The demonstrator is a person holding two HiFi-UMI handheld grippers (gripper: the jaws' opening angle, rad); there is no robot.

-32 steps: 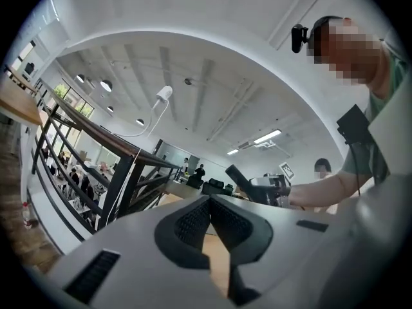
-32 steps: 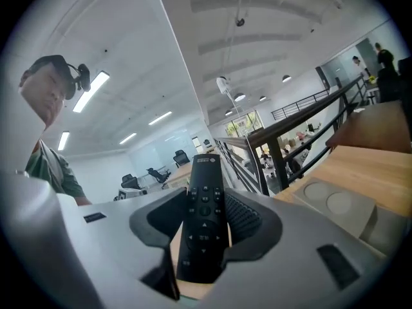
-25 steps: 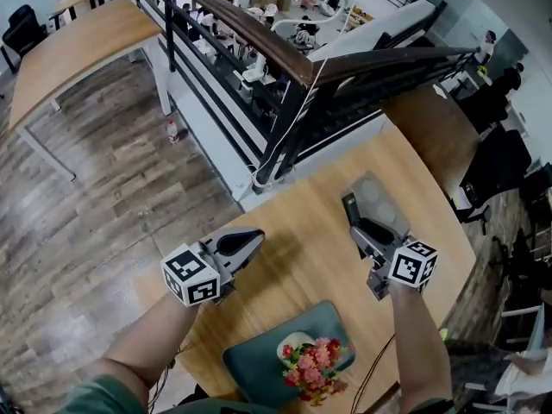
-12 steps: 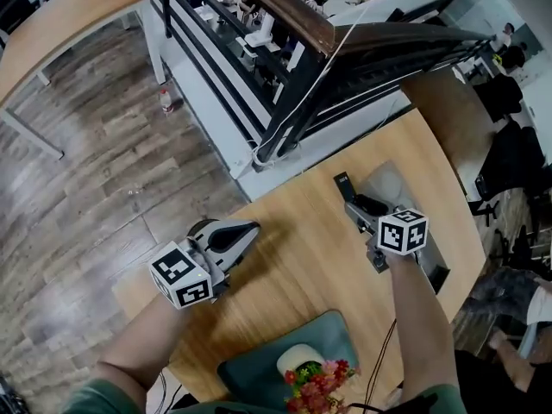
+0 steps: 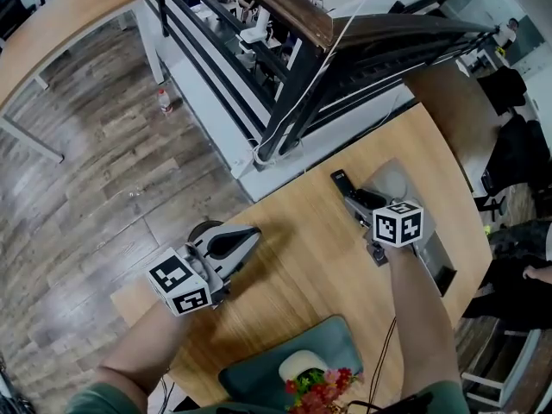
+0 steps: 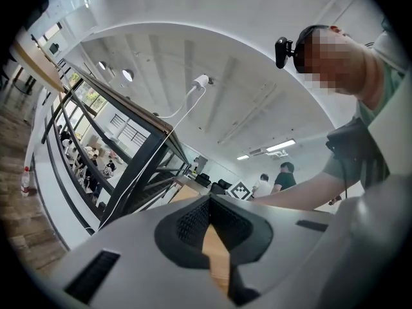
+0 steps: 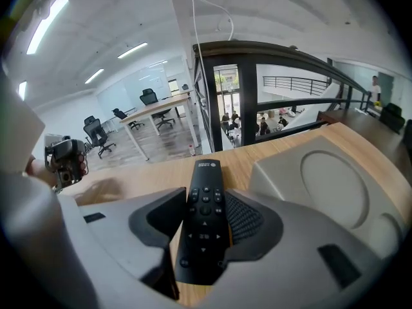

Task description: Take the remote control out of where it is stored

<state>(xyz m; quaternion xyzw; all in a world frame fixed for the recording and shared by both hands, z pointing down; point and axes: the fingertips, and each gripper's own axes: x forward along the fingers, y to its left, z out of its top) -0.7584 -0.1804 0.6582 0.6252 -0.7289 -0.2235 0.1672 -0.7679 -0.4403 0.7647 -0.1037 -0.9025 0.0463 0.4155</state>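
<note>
The black remote control (image 7: 203,215) lies lengthwise between the jaws of my right gripper (image 7: 205,237), which is shut on it. Its far end sticks out over the wooden table (image 7: 141,176). In the head view the remote control (image 5: 341,182) points to the upper left from the right gripper (image 5: 359,203), just left of the grey storage holder (image 5: 393,178). My left gripper (image 5: 235,241) hovers near the table's left edge with its jaw tips together and nothing between them. The left gripper view shows that gripper (image 6: 209,205) shut, with only table wood behind it.
The grey holder (image 7: 335,185) with a round recess stands right of the remote. A teal seat (image 5: 259,371) with a white vase of flowers (image 5: 312,388) sits at the near edge. A black railing (image 5: 285,102) and a white cable run beyond the table's far side.
The right gripper with the remote has shifted slightly up and left, off the grey holder. The left gripper stays about where it was. The flowers have slid towards the bottom edge.
</note>
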